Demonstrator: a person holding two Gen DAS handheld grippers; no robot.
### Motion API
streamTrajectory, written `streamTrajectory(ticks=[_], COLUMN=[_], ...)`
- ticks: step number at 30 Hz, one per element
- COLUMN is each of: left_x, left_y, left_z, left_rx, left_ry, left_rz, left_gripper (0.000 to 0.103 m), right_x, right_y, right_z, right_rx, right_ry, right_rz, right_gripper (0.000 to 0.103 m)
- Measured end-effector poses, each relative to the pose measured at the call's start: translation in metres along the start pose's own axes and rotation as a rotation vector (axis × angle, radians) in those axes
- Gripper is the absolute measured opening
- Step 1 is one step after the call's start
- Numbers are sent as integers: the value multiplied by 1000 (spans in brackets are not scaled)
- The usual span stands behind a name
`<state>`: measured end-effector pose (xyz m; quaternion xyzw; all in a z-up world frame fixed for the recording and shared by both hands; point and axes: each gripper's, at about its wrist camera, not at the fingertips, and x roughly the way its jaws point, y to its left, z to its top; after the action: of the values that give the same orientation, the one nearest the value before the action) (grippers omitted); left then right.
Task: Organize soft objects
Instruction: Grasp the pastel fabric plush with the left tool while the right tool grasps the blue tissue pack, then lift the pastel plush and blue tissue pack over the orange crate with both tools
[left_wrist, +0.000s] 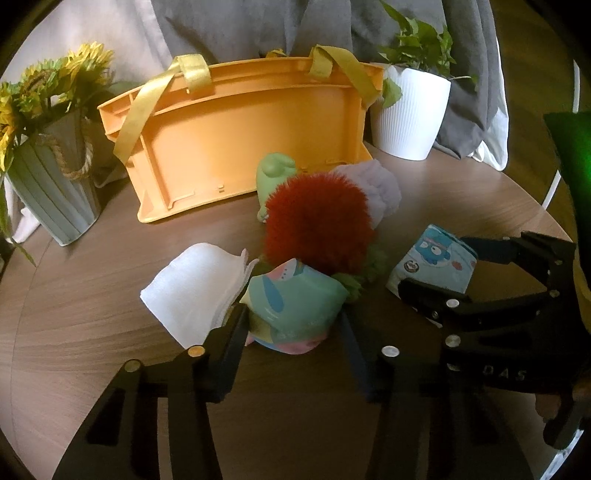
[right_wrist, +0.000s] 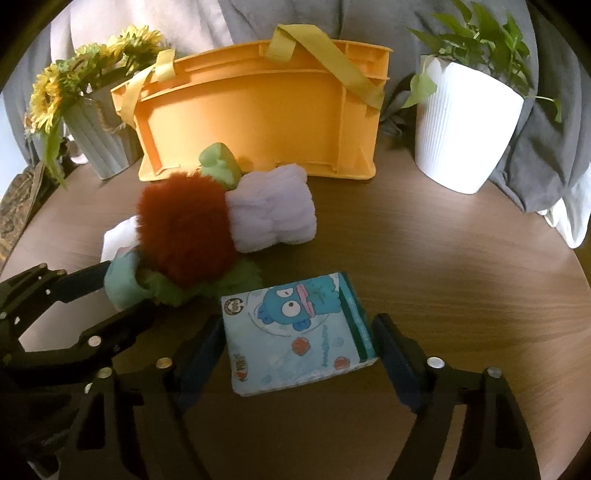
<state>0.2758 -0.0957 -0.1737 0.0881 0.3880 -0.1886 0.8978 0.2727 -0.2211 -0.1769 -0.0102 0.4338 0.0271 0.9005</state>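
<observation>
A pastel teal-and-pink tissue pack (left_wrist: 291, 302) lies at the front of a pile of soft things, and my left gripper (left_wrist: 293, 328) is shut on it, one finger against each side. A blue cartoon tissue pack (right_wrist: 295, 332) lies flat on the table between the fingers of my right gripper (right_wrist: 299, 332), which is open and flanks it closely. A red fluffy ball (left_wrist: 317, 225) on green fuzz, a lilac rolled towel (right_wrist: 273, 210), a green soft figure (left_wrist: 275, 173) and a white folded cloth (left_wrist: 195, 291) make up the rest of the pile.
An orange crate (left_wrist: 240, 140) with yellow straps stands behind the pile on the round wooden table (right_wrist: 461, 295). A grey pot of sunflowers (left_wrist: 55, 184) is at the back left and a white pot with a green plant (right_wrist: 465, 129) at the back right.
</observation>
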Motion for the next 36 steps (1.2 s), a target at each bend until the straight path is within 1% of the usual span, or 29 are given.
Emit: streamTrajectory(ticks=[5, 13, 21, 28, 36], left_x=[-5, -29, -60, -89, -117], left_y=[-1, -2, 0, 1, 11], left_z=[-1, 1, 9, 23, 49], left_rx=[-30, -102, -148, -146, -155], left_ry=[-7, -34, -76, -137, -218], left_rz=[1, 12, 26, 40, 50], left_gripper=[42, 42, 42, 42, 42], right_x=[-5, -26, -53, -80, -112], right_y=[-1, -2, -2, 1, 5], right_z=[-3, -6, 2, 15, 36], right_rx=[15, 44, 57, 51, 67], right_ry=[-4, -38, -87, -144, -230], right_rz=[9, 11, 12, 12, 3], right_gripper=[79, 79, 79, 79, 79])
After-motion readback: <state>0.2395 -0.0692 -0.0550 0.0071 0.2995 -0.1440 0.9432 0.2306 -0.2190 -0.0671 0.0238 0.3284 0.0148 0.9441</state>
